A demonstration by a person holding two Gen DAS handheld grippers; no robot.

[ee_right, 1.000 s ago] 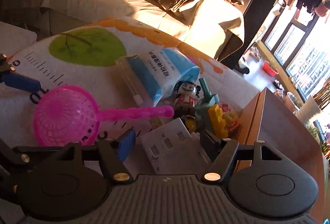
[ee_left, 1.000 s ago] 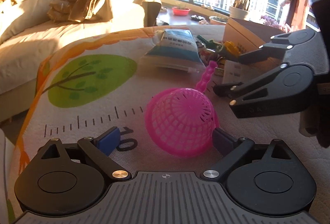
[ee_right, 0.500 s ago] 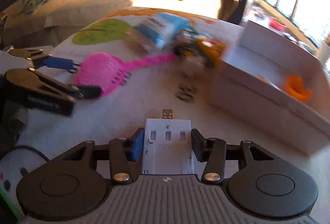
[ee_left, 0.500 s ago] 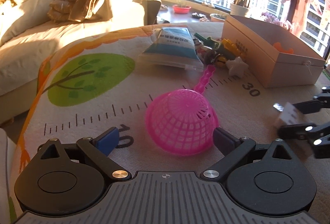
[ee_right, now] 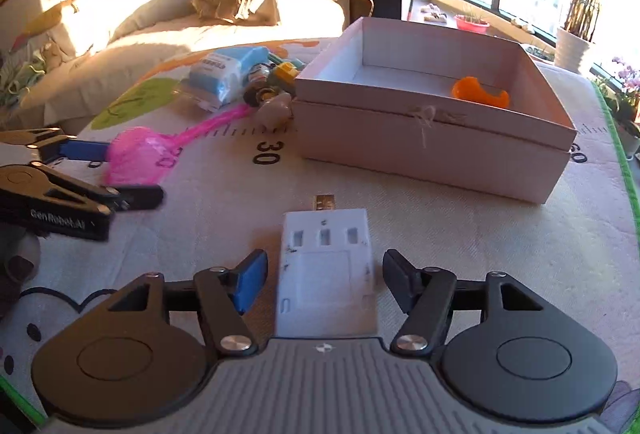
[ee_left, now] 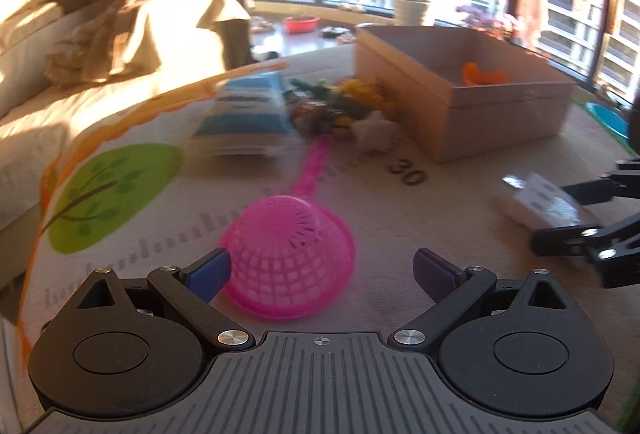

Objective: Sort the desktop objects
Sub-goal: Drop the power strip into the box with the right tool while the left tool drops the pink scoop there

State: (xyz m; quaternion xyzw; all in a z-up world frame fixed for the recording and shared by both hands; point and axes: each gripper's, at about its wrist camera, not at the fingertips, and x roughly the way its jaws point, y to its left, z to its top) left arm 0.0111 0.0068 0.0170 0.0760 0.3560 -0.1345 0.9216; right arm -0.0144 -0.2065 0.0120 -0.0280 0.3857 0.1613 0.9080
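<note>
A white USB hub (ee_right: 324, 238) lies flat on the printed mat in front of the open cardboard box (ee_right: 420, 150). My right gripper (ee_right: 325, 266) straddles the hub; its jaws are opening and the pads stand clear of its sides. An orange plastic piece (ee_right: 478, 94) lies inside the box. A pink strainer (ee_left: 288, 254) lies dome-up on the mat. My left gripper (ee_left: 320, 262) is open around it, with the left pad close to the rim. The left wrist view shows the hub (ee_left: 540, 202) at the far right.
A blue packet (ee_left: 244, 118), a pile of small toys (ee_left: 336, 106) and a white star (ee_left: 374, 132) sit beyond the strainer, left of the box (ee_left: 480, 114). A sofa with a blanket (ee_left: 120, 54) lies behind. The mat's green edge (ee_right: 616, 138) runs along the right.
My right gripper carried the white hub from beside the toy pile to the front of the box, set it on the mat and released it. My left gripper drifted right of the strainer.
</note>
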